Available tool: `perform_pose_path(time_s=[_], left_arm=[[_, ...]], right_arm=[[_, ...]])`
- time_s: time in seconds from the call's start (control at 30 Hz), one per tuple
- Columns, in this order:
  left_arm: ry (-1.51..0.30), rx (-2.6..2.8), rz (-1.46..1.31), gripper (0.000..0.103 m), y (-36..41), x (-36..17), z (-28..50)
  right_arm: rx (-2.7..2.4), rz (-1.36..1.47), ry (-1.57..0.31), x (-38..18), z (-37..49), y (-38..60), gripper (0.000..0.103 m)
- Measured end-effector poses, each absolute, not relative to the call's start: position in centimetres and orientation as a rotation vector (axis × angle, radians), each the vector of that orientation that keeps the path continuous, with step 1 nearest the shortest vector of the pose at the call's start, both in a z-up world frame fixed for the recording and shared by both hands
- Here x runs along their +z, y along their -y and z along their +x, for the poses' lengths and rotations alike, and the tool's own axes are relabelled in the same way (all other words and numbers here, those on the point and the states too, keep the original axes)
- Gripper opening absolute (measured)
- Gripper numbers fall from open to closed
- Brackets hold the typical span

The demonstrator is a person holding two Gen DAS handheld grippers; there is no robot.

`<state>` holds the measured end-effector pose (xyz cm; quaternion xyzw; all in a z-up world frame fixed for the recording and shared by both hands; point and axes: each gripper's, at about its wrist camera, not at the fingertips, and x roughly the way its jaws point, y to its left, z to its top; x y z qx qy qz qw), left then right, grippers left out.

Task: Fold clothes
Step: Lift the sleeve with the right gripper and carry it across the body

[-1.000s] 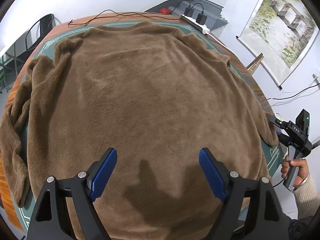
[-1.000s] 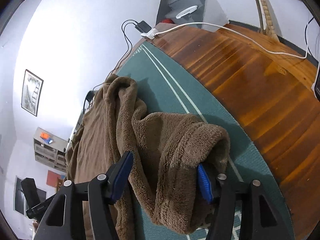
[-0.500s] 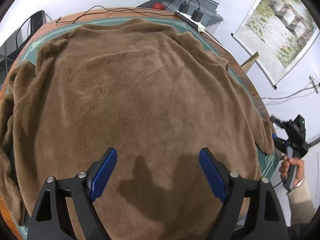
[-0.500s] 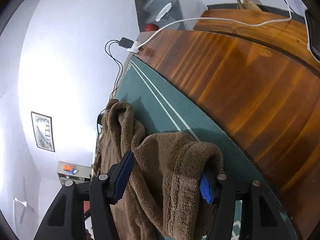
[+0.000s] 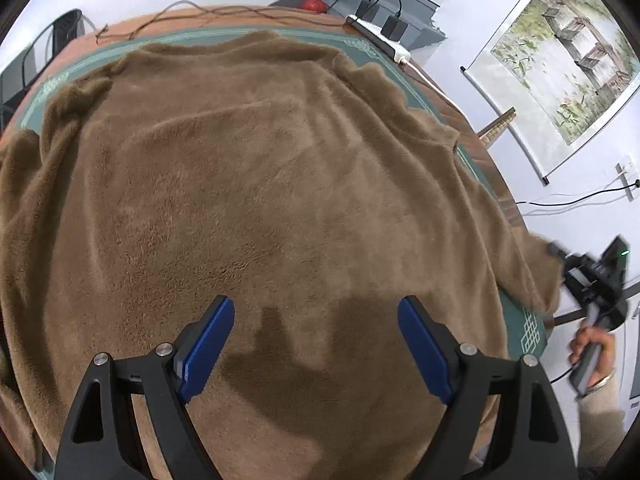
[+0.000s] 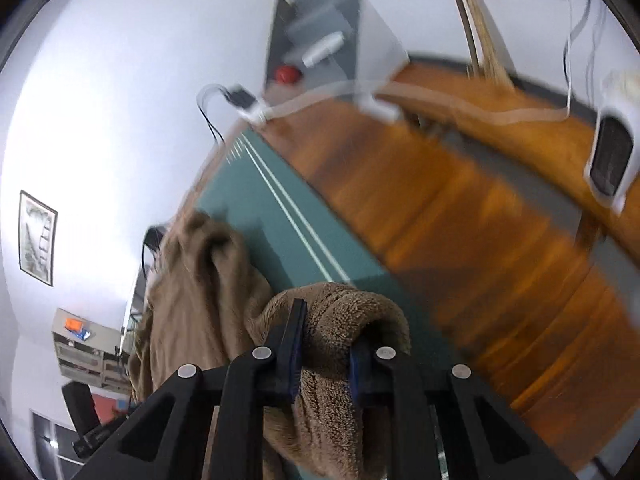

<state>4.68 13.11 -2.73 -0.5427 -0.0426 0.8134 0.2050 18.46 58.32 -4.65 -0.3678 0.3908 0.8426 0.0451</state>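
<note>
A large brown fleece garment [image 5: 256,184] lies spread over the green mat [image 5: 528,328] on the round wooden table. My left gripper [image 5: 316,344] is open and empty, hovering above the garment's near part. My right gripper [image 6: 324,344] is shut on the cuff of the brown sleeve [image 6: 340,316], lifted a little above the mat's edge [image 6: 280,216]. In the left wrist view the right gripper [image 5: 592,280] shows at the table's right edge, holding the sleeve end [image 5: 536,264].
A white power strip [image 5: 380,36] with plugged chargers and cables lies at the table's far edge. A red ball [image 5: 312,4] sits behind it. A scroll painting [image 5: 560,52] hangs on the right wall. Bare wooden tabletop [image 6: 460,220] surrounds the mat.
My right gripper has closed on the sleeve cuff and begun to lift and swing it; its view is blurred. My left gripper has moved slightly forward over the garment, still open.
</note>
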Motion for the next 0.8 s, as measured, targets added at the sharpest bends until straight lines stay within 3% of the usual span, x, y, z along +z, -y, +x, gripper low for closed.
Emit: perform_pose_path(time_s=[0.2,0.37,0.5,0.8], left_arm=[[0.250,2.339,-1.511,0.087,-14.6,-2.1,5.9],[0.251,2.359,-1.482,0.087,-17.0,-1.8,7.6],[0.289,2.366,-1.501,0.087,-18.4,-2.7,9.2],[0.421,2.442,-1.524,0.087,-16.9,-2.0,11.2]], right_arm=[[2.741,-0.835,-0.973,4.9,18.7,-62.4,0.013],[2.822,-0.593,-0.804,11.4,19.3,-65.7,0.013],[2.879,-0.586,-0.752,12.3,16.9,-66.8,0.013],[2.986,-0.752,-0.859,10.9,12.6,-65.6,0.013]])
